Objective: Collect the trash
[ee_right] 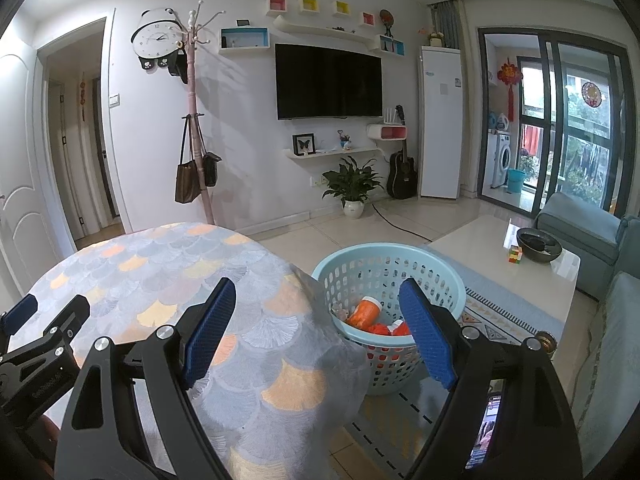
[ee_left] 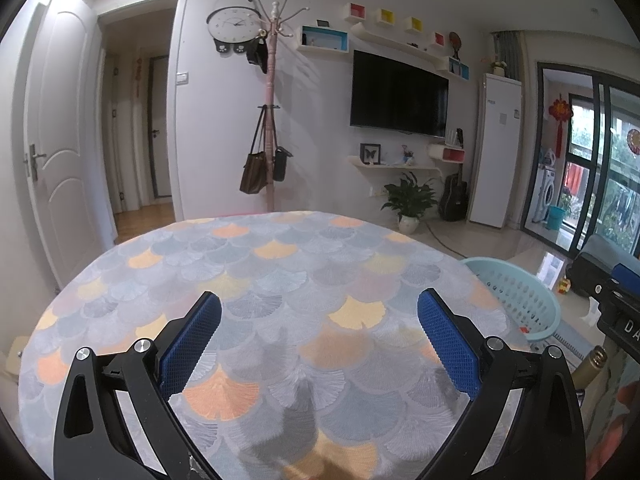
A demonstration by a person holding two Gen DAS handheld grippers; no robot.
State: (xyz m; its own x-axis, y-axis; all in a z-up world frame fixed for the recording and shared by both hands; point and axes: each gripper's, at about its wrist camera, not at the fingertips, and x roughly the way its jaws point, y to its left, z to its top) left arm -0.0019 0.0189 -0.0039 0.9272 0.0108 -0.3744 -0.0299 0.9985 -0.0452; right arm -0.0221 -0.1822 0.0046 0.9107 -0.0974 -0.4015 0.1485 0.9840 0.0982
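Note:
A light blue plastic basket [ee_right: 360, 256] stands on the floor to the right of the round table [ee_right: 160, 264]; its rim also shows in the left wrist view [ee_left: 516, 280]. Inside lie an orange bottle [ee_right: 364, 312], other orange-and-white pieces [ee_right: 390, 328] and a small crumpled scrap [ee_right: 341, 313]. My right gripper [ee_right: 318, 316] is open and empty, above the table's right edge and the basket. My left gripper [ee_left: 320, 316] is open and empty over the fan-patterned tablecloth [ee_left: 280, 280]. The left gripper's body shows at the left of the right wrist view [ee_right: 40, 340].
A white coffee table [ee_right: 500, 256] with a dark bowl [ee_right: 538, 244] and a puzzle cube [ee_right: 515, 254] stands right of the basket. A grey sofa [ee_right: 580, 232] is far right. A coat rack [ee_left: 270, 120], potted plant [ee_left: 410, 200] and guitar [ee_right: 402, 172] stand by the wall.

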